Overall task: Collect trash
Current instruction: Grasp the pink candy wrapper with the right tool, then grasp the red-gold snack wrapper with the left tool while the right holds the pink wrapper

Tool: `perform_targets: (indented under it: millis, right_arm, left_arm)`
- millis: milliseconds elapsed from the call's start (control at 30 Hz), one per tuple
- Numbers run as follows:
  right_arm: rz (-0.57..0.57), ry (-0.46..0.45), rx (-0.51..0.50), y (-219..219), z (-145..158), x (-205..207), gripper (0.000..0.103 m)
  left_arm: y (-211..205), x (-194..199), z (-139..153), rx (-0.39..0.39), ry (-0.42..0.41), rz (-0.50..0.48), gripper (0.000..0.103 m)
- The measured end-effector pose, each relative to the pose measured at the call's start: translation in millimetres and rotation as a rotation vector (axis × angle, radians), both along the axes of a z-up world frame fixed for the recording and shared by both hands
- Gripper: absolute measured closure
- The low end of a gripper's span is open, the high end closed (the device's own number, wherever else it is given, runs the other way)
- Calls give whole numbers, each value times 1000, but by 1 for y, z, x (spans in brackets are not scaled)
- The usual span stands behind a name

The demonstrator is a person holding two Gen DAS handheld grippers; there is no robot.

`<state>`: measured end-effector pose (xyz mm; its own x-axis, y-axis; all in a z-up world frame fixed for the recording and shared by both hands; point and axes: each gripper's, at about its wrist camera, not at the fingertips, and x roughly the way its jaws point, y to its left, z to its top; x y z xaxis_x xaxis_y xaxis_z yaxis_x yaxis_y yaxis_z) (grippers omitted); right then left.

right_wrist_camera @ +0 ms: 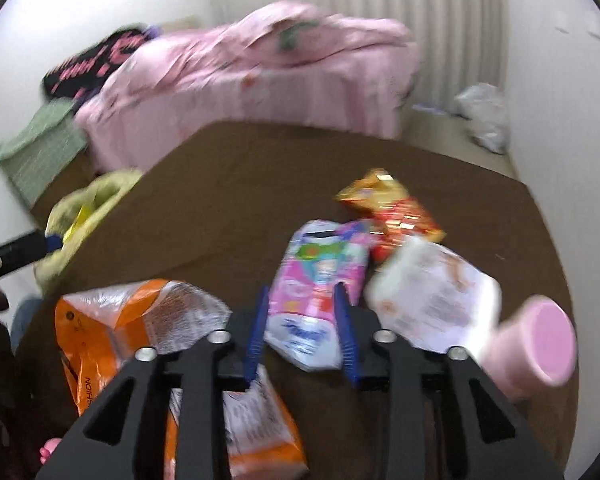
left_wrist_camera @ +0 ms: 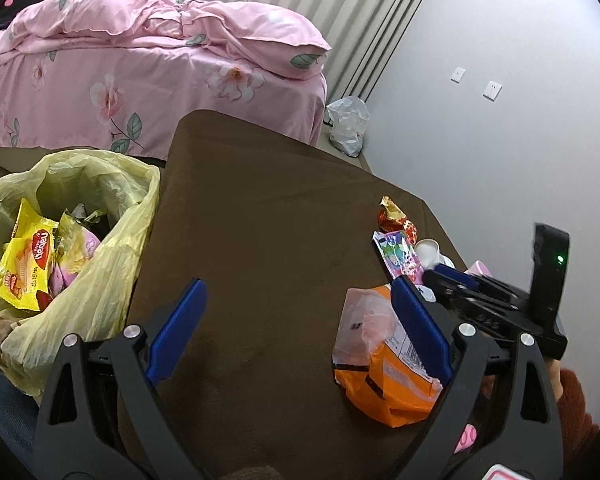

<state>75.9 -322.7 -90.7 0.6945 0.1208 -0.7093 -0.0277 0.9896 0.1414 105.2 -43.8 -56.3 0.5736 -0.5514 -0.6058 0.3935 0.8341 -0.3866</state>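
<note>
Left wrist view: the left gripper (left_wrist_camera: 296, 328) stands with jaws wide apart and nothing between them, over the bare brown table (left_wrist_camera: 260, 216). Its right pad lies across the orange packet (left_wrist_camera: 384, 376), hiding part of it. Off the table's left edge a yellow bag (left_wrist_camera: 100, 280) stands open, with a yellow wrapper (left_wrist_camera: 24, 268) and other trash inside; only this view shows its contents. The right gripper (left_wrist_camera: 448, 272) reaches in from the right among the trash, its tips hidden behind the left gripper's finger. Behind lie a pink bed (left_wrist_camera: 140, 72), a white bag (left_wrist_camera: 348, 124) on the floor, and a wall with two sockets (left_wrist_camera: 492, 90).

Right wrist view, blurred: the right gripper (right_wrist_camera: 302, 332) has its jaws at about half width on either side of a pink pouch (right_wrist_camera: 320, 284); whether the pads press on it I cannot tell. This view alone shows the whole trash cluster: a red-gold wrapper (right_wrist_camera: 392, 208) beyond the pouch, a white packet (right_wrist_camera: 436, 292) to its right, a pink cup (right_wrist_camera: 540, 344) lying on its side nearest the right edge, and the orange packet (right_wrist_camera: 120, 320) to the left, partly under the gripper. The yellow bag (right_wrist_camera: 88, 208) shows at far left, beside the left gripper's tip (right_wrist_camera: 16, 252)
</note>
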Motion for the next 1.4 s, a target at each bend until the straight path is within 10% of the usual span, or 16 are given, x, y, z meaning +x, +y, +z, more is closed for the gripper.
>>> perform_targets:
  millis: [267, 467, 800, 1133, 1400]
  right_arm:
    - [-109, 106, 163, -24, -30, 12, 69]
    - [16, 87, 71, 5, -25, 23, 96]
    - [26, -76, -2, 3, 28, -43, 97]
    - [-83, -181, -49, -28, 47, -102, 97]
    - [-124, -167, -75, -44, 22, -122, 97]
  left_arm:
    - [0, -2, -2, -17, 4, -24, 14]
    - [4, -2, -4, -18, 29, -45, 14]
    - [-16, -11, -6, -16, 75, -152, 14]
    - [-123, 12, 54, 143, -185, -337, 14]
    - [-218, 107, 21, 213, -10, -412, 25]
